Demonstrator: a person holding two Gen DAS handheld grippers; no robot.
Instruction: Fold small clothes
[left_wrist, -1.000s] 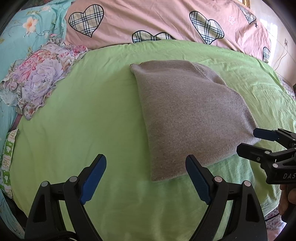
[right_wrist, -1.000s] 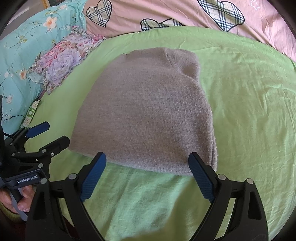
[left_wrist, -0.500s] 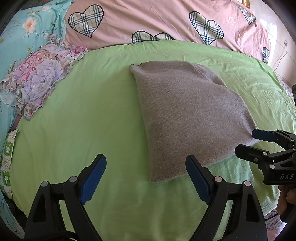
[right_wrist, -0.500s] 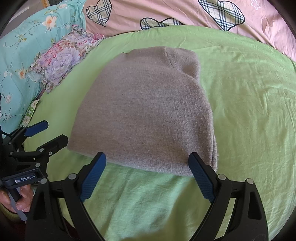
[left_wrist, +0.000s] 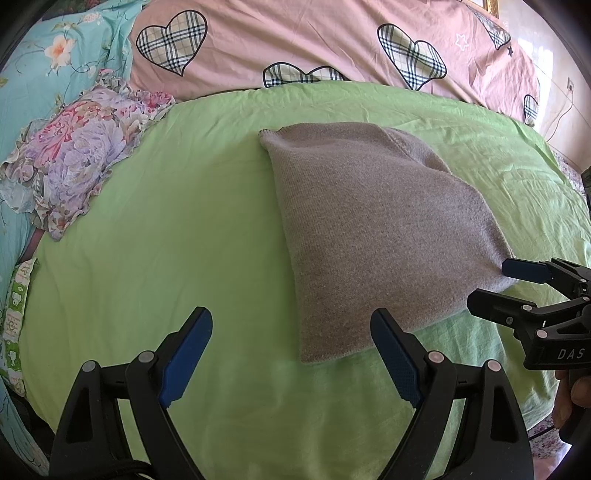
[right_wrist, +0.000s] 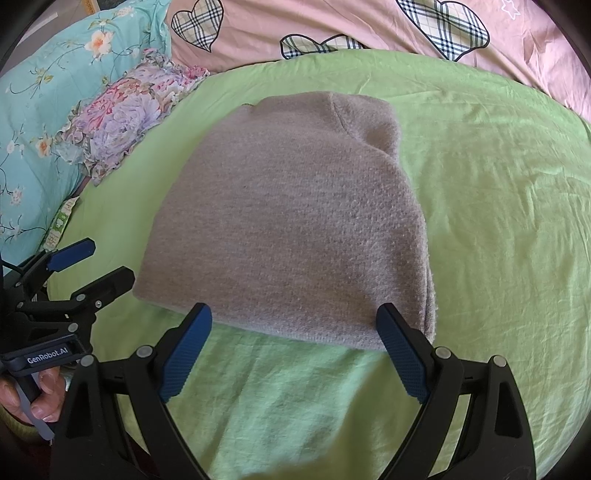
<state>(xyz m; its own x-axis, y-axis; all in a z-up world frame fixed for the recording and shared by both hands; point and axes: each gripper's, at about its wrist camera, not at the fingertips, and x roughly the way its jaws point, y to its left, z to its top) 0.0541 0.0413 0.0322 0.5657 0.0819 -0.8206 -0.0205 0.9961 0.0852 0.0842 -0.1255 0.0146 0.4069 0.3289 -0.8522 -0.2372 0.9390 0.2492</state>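
Observation:
A grey knit garment (left_wrist: 373, 229) (right_wrist: 291, 229) lies folded into a compact block on the green sheet (left_wrist: 177, 236) (right_wrist: 491, 206). My left gripper (left_wrist: 291, 325) stands open just in front of the garment's near left corner, nothing between its fingers. My right gripper (right_wrist: 293, 323) is open too, its two blue pads spread along the garment's near edge, hovering at it without pinching the cloth. Each gripper shows in the other's view: the right gripper (left_wrist: 498, 284) by the garment's near right corner, the left gripper (right_wrist: 96, 262) by its near left corner.
A floral ruffled cushion (left_wrist: 74, 155) (right_wrist: 125, 114) lies at the left edge of the sheet. A teal flowered quilt (right_wrist: 40, 92) lies beyond it, and a pink duvet (left_wrist: 295, 40) with plaid hearts runs along the back. A hand (right_wrist: 29, 395) holds the left gripper's handle.

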